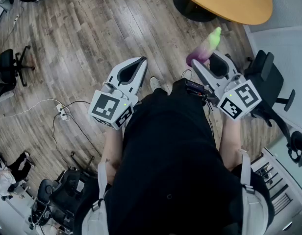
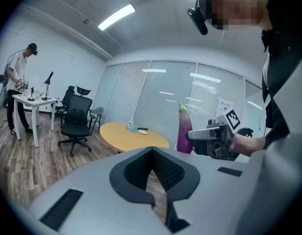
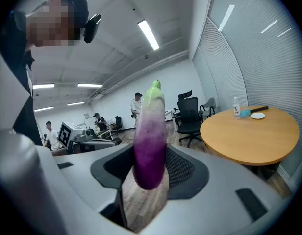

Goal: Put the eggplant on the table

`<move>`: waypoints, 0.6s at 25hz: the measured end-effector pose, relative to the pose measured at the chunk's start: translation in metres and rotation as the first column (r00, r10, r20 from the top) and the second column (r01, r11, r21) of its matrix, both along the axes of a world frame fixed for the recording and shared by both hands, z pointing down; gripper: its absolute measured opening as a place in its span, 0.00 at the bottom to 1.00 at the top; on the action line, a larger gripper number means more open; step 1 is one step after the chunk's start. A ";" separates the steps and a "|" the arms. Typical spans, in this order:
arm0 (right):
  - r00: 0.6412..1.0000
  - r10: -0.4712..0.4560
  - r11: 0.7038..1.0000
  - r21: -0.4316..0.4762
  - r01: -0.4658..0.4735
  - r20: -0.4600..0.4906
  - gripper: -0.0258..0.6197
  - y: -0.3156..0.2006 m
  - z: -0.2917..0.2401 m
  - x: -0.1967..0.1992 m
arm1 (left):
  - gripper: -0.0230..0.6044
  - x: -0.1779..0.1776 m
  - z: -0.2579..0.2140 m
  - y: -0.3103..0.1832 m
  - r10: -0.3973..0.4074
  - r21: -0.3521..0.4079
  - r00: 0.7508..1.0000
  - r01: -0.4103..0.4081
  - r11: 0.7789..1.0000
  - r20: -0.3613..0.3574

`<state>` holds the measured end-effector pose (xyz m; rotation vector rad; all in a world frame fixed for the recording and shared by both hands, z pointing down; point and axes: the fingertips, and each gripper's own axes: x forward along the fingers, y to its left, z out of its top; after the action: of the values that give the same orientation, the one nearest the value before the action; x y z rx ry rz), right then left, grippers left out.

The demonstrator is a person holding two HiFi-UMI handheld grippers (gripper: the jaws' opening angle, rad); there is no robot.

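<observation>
A purple eggplant point(image 1: 206, 48) with a pale green top stands upright between the jaws of my right gripper point(image 1: 205, 61), which is shut on its lower part. In the right gripper view the eggplant point(image 3: 150, 141) fills the middle, with wooden floor below it. The round orange table point(image 1: 229, 1) lies ahead and to the right, past the eggplant; its top point(image 3: 254, 136) is a short way off. My left gripper point(image 1: 142, 60) is shut on nothing, level with the right one and to its left. From the left gripper view point(image 2: 152, 151) the eggplant point(image 2: 184, 131) shows beside the table point(image 2: 131, 137).
A black office chair point(image 1: 268, 77) stands close on my right, another point(image 1: 9, 67) far left. A power strip and cables point(image 1: 62, 112) lie on the wooden floor. A bottle and small items point(image 3: 239, 110) sit on the table's far side. People stand at desks point(image 2: 18, 92) further off.
</observation>
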<state>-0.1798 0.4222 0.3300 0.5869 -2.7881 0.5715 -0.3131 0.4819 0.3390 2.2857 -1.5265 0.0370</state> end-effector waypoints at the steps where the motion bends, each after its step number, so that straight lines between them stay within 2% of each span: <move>1: 1.000 0.000 1.000 -0.002 0.000 0.002 0.36 0.000 0.000 0.001 | 0.05 0.001 0.000 0.000 -0.001 -0.001 1.000 0.001 1.000 -0.001; 15: 1.000 -0.024 0.999 -0.038 0.024 0.007 0.37 0.004 0.007 0.005 | 0.05 0.016 0.006 -0.009 0.022 -0.040 1.000 -0.022 0.999 -0.011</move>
<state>-0.1751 0.4260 0.3372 0.5439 -2.7799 0.6210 -0.2971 0.4726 0.3447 2.2676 -1.4818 0.0607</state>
